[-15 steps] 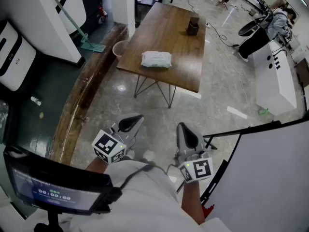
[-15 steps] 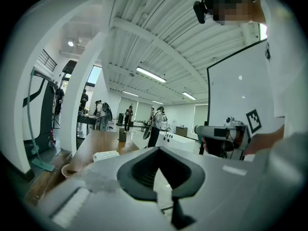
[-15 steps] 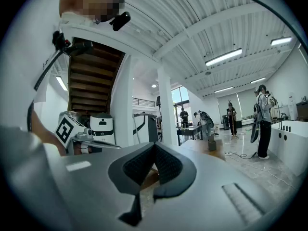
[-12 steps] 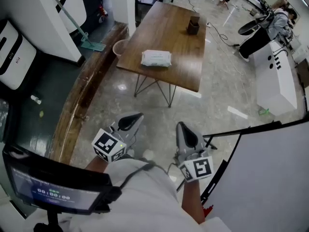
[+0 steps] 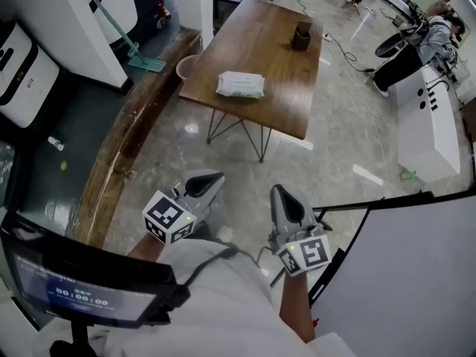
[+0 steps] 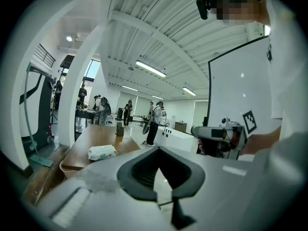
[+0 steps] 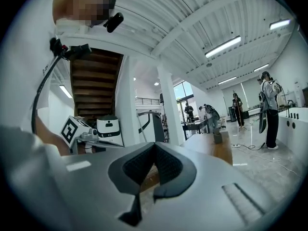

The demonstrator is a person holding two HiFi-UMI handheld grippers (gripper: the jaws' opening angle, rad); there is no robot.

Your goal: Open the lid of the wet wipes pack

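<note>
**Both jaws shut and empty, wipes pack well ahead on the tabletop**

Since the earlier frames the whole scene had slid a little way up the head view, and both your grippers sat slightly higher in it. The pack had not shifted on the tabletop.

Nearest to you, a dark screen (image 5: pixel 82 292) hung at the lower left of the head view, with a white board (image 5: pixel 401 274) at the lower right. You held the left gripper (image 5: pixel 210 178) and the right gripper (image 5: pixel 281 194) close in front of your body, side by side and apart. Their marker cubes (image 5: pixel 169 216) faced up at you, and both grippers hung over the grey stone floor (image 5: pixel 223 151).

In the left gripper view its jaws were closed together with nothing between them. The right gripper's jaws were closed the same way in its own view, holding nothing.

The wooden tabletop (image 5: pixel 260 47) stood well beyond both grippers. The wet wipes pack (image 5: pixel 240 85) lay flat near its closest edge, touched by neither gripper. From the left gripper view the pack (image 6: pixel 102 152) showed left of the jaws, well ahead of them. Its lid was too small to make out.

Further back on the tabletop stood a dark holder (image 5: pixel 300 36). A pale bucket (image 5: pixel 186 67) sat on the floor beside the tabletop's left corner. People stood in the far part of the room.
</note>
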